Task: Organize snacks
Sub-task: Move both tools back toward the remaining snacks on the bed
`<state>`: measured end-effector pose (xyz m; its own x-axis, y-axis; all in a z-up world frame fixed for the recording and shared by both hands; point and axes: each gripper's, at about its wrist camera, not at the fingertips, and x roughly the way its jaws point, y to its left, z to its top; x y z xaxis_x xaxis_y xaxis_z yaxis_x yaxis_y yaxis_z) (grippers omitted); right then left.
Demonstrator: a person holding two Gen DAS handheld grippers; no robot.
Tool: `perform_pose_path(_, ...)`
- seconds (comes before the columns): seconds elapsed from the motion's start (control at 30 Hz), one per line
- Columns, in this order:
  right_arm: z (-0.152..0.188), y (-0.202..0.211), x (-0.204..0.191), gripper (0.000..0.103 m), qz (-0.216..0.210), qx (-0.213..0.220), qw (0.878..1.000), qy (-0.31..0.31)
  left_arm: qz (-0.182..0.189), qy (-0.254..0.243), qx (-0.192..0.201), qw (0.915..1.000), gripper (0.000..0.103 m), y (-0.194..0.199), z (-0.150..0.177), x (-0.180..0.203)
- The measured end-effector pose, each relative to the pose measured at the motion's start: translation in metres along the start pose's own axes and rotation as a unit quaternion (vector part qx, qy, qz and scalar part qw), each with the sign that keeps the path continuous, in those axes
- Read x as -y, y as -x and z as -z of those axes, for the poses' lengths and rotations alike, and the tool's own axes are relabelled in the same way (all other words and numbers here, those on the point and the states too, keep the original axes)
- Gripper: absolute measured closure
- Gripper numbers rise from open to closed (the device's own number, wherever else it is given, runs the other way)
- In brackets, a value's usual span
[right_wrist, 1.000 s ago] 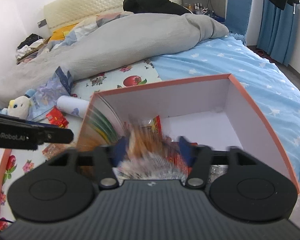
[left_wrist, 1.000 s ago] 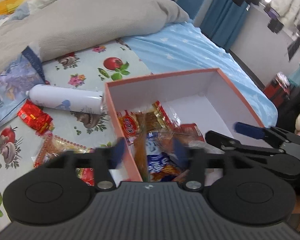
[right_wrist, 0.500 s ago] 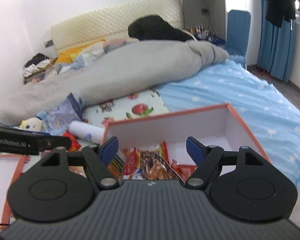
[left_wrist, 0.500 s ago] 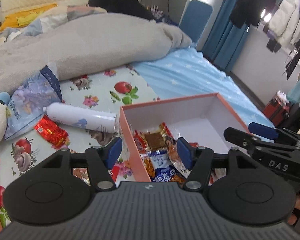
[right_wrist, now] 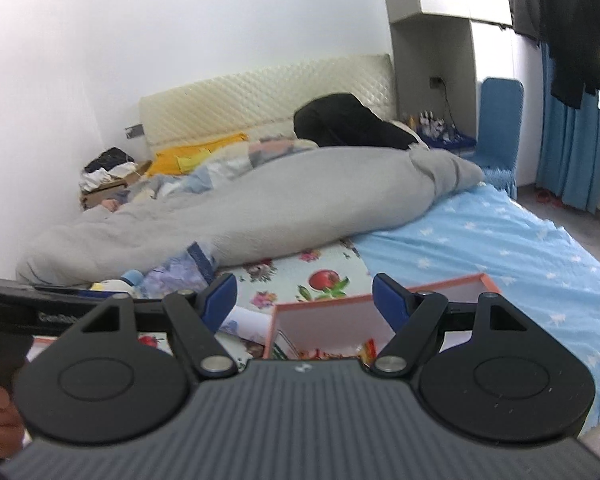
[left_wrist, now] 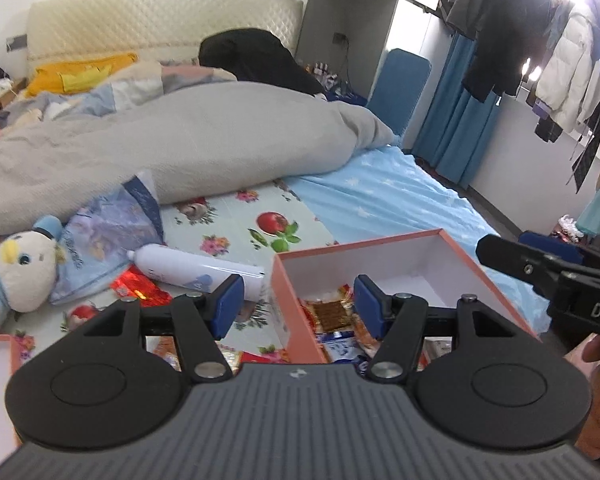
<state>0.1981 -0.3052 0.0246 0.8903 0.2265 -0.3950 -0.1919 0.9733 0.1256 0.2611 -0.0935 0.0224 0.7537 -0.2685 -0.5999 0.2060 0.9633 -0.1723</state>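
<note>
Left claw [left_wrist: 298, 304]: I am holding it wide and empty above the box's near edge, freeing it to pick again.
Right claw [right_wrist: 304, 302]: gaping, gripping nothing.
Box [left_wrist: 476, 276]: sitting at 5 o'clock on the floral cloth, collecting snacks [left_wrist: 332, 316].
Red packet [left_wrist: 140, 290]: lying loose at 9 o'clock of the box, awaiting collection.
Bottle [left_wrist: 196, 270]: lying on its side just beside the packet.

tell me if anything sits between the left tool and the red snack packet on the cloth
Nothing visible does. The left tool is open and empty, and the red snack packet lies in the open on the cloth, just in front of the white bottle and left of the box.
</note>
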Motion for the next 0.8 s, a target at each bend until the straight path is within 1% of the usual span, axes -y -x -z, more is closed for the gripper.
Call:
perform_pose_path(0.17,0.006,0.008,-0.016,0.026,-0.026,0.005,1.000,-0.004,-0.016,-0.007,0.010,0.9998,0.037,0.018,0.011,-0.013)
perform_pose_path(0.27,0.012,0.011,-0.025,0.026,-0.041,0.003,0.999,-0.010,-0.018,0.006,0.014,0.9997,0.037,0.026,0.016,-0.025)
perform_pose_path(0.5,0.029,0.015,-0.054,0.026,-0.032,0.001,0.999,0.004,-0.025,0.033,0.012,0.9991,0.037,0.041,0.036,-0.056)
perform_pose_path(0.67,0.043,0.012,-0.076,0.026,-0.034,-0.015,0.999,0.019,-0.027,0.036,0.003,0.9990,0.037,0.048,0.056,-0.073)
perform_pose_path(0.8,0.055,0.011,-0.090,0.026,-0.030,-0.024,0.999,0.015,-0.022,0.054,-0.001,0.9983,0.037,0.057,0.074,-0.090)
